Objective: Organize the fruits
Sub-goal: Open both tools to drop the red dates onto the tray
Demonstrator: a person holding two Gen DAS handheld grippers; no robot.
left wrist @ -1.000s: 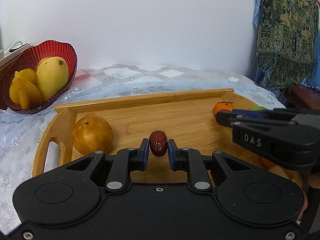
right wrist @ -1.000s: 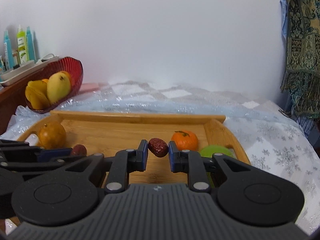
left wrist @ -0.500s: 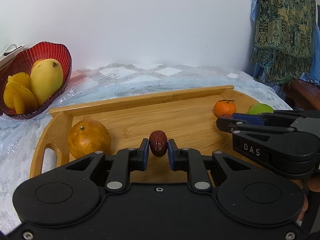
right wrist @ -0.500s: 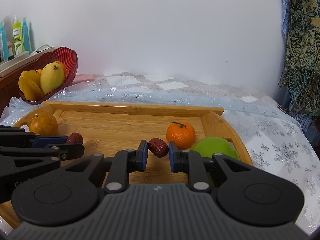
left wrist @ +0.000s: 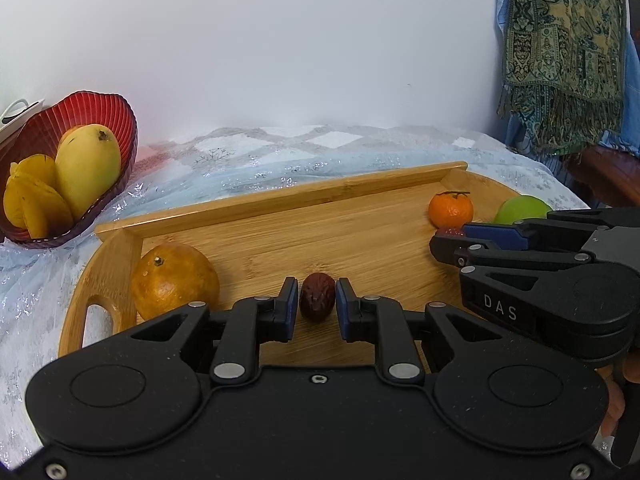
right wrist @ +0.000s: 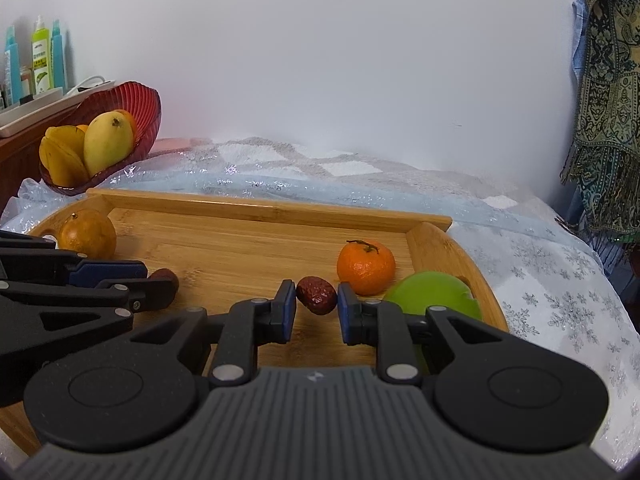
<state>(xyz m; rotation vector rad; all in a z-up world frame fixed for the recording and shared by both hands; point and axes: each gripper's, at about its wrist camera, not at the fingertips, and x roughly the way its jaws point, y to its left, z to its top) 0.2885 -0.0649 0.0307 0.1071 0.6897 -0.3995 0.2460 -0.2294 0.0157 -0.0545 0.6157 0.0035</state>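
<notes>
Left wrist view: left gripper clamped on red date, right gripper clamped on second date. Both barely shifted since a second ago, tray still below; red bowl probably next.

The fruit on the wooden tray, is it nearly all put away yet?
Partly. The red glass bowl already holds a yellow mango and starfruit. Each gripper, left gripper and right gripper, is shut on a dark red date. A big orange, small tangerine and green apple remain on the bamboo tray.
</notes>
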